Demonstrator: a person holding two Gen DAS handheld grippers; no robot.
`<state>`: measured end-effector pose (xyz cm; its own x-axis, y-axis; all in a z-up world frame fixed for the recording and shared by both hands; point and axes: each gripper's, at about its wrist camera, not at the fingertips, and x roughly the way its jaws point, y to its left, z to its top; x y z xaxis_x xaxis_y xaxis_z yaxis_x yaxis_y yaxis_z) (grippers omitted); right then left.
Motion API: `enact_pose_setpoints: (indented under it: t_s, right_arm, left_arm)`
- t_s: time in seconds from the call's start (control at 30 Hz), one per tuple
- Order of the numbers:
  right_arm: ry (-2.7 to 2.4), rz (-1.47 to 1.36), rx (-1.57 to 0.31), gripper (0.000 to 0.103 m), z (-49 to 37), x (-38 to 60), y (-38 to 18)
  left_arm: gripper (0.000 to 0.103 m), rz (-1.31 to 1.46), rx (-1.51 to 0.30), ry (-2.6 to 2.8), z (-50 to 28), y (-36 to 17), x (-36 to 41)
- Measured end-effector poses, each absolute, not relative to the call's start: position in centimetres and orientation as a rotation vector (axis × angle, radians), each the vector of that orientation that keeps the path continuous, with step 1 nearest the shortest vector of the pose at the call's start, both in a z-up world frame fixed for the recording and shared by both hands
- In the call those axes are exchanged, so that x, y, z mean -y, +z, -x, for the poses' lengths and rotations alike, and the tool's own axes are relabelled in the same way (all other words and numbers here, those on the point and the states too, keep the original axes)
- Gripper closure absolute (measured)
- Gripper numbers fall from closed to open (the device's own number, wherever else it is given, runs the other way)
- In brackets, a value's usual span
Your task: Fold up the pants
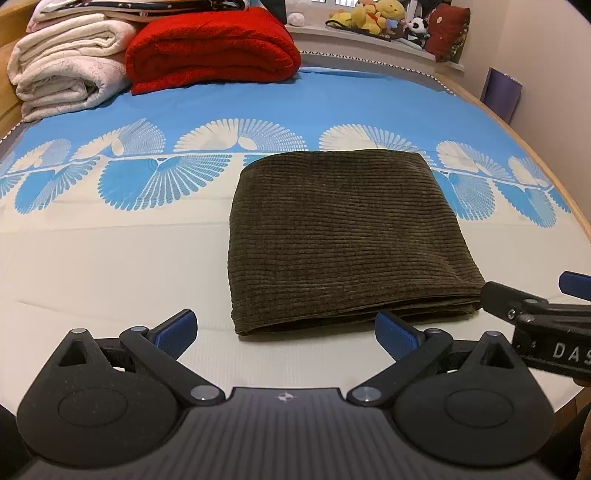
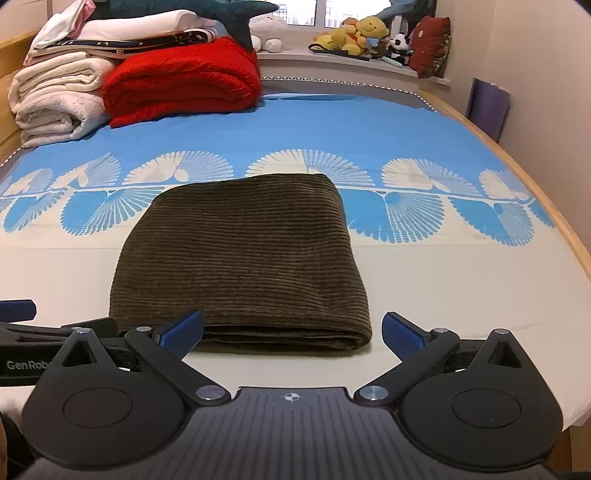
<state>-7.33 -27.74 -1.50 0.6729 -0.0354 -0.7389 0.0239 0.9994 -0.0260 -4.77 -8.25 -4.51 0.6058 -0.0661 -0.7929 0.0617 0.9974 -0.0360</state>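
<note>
Corduroy, dark olive, makes up the pants (image 1: 343, 236), which lie folded into a thick rectangle on the bed (image 1: 110, 266), partly on the cream half of the sheet and with their far edge reaching the band of blue and white fan shapes. Left of the pants and far back, a stack of cream blankets (image 1: 62, 70) sits beside a folded red blanket (image 1: 210, 48). The left gripper (image 1: 284, 326) hangs just short of the pants' near left corner, its 2 blue-padded fingers (image 1: 177, 326) spread wide and holding nothing. The right gripper (image 2: 293, 330) sits at the pants' near right corner, fingers (image 2: 402, 334) equally wide and bare, with the layered near edge of the pants lying between them in the right wrist view. Beyond the pants on the right, a window ledge carries yellow plush toys (image 2: 354, 33), a small panda and a dark red cushion (image 2: 430, 44). A purple board (image 2: 487, 110) leans on the wall right of the pants.
</note>
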Motion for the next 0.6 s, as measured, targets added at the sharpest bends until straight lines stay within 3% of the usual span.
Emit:
enact_pose_setpoints:
  t_s: [0.6]
  right_arm:
    - [-0.020, 0.041, -0.835, 0.001, 7.23, 26.97, -1.64]
  left_arm:
    - [0.001, 0.015, -0.924, -0.066, 4.66, -4.43, 7.73]
